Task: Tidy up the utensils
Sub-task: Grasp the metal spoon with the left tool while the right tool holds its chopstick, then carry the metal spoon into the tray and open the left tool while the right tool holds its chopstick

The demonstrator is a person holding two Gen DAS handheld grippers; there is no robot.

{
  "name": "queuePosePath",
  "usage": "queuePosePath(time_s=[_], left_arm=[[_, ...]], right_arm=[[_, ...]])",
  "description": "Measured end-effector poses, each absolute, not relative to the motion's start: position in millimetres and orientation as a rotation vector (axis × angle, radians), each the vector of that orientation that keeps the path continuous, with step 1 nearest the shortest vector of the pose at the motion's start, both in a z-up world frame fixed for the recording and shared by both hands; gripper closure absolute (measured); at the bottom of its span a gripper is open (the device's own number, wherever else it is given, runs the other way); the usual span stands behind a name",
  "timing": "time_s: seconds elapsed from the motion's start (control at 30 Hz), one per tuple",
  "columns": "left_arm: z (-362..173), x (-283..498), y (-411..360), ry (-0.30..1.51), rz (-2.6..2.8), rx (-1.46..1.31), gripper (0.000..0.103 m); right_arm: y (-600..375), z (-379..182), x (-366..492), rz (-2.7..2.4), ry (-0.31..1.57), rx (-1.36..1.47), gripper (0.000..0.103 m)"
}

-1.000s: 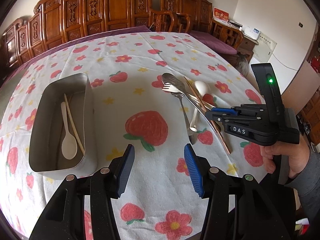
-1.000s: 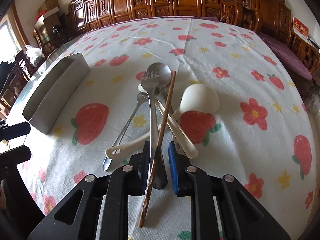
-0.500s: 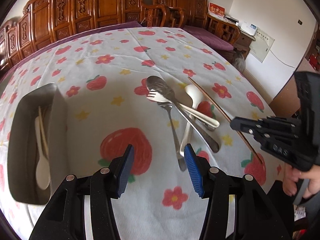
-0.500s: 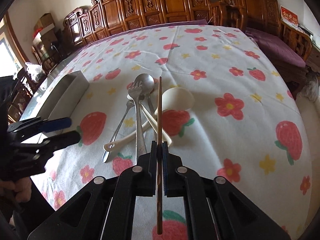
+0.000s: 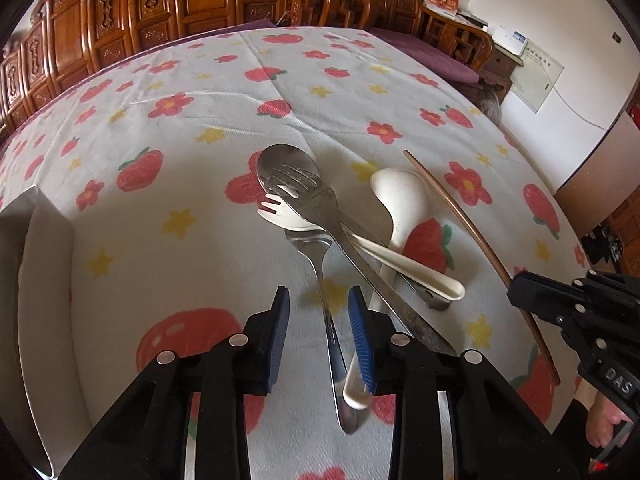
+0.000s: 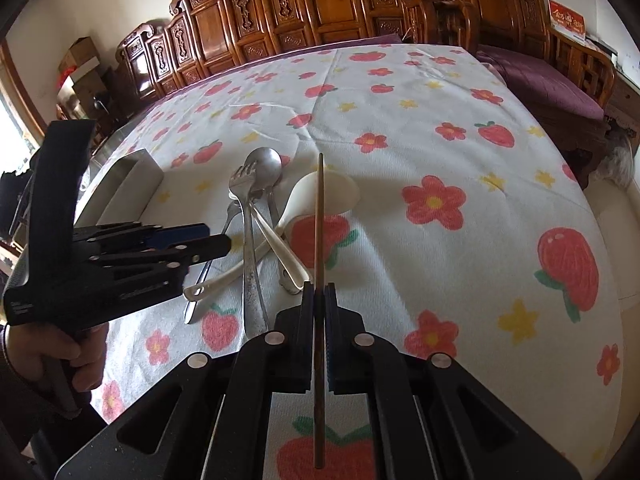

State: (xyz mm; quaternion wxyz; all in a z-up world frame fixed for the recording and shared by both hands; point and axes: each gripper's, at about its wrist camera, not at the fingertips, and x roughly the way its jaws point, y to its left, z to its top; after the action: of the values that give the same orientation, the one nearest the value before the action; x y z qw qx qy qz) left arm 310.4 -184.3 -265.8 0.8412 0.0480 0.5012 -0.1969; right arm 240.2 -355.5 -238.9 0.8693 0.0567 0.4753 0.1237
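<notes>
A pile of utensils lies on the strawberry-print tablecloth: a steel spoon (image 5: 288,168), a white fork (image 5: 280,212), a white soup spoon (image 5: 400,196) and a long steel handle (image 5: 330,340). My left gripper (image 5: 318,300) hangs low over the pile. Its jaws are closing with that steel handle between the blue pads (image 5: 360,336), and a gap still shows on both sides. My right gripper (image 6: 319,292) is shut on a brown chopstick (image 6: 319,208), held just above the pile and pointing away. The left gripper (image 6: 216,240) also shows from the side in the right wrist view.
An open steel container (image 5: 24,248) stands on the table's left side; its inside is hidden now. Carved wooden chairs (image 6: 320,4) line the far edge. A person's hand (image 6: 80,356) grips the left handle. The table edge drops off at the right.
My left gripper moved right and down from beside the container to the pile, and its jaws narrowed around a steel handle. My right gripper shut on the chopstick and lifted it off the pile.
</notes>
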Motion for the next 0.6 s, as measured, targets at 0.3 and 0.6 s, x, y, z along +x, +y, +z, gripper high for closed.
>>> queuePosePath(time_s=[0.3, 0.6], left_arm=[[-268.9, 316.2, -182.7, 1.057, -0.360, 0.132, 0.099], [-259.8, 298.9, -153.0, 1.034, -0.312, 0.179, 0.101]], right_arm=[[-351.3, -236.0, 239.0, 0.269, 0.990, 0.112, 0.097], [-340.5, -228.5, 234.5, 0.286, 0.976, 0.084, 0.097]])
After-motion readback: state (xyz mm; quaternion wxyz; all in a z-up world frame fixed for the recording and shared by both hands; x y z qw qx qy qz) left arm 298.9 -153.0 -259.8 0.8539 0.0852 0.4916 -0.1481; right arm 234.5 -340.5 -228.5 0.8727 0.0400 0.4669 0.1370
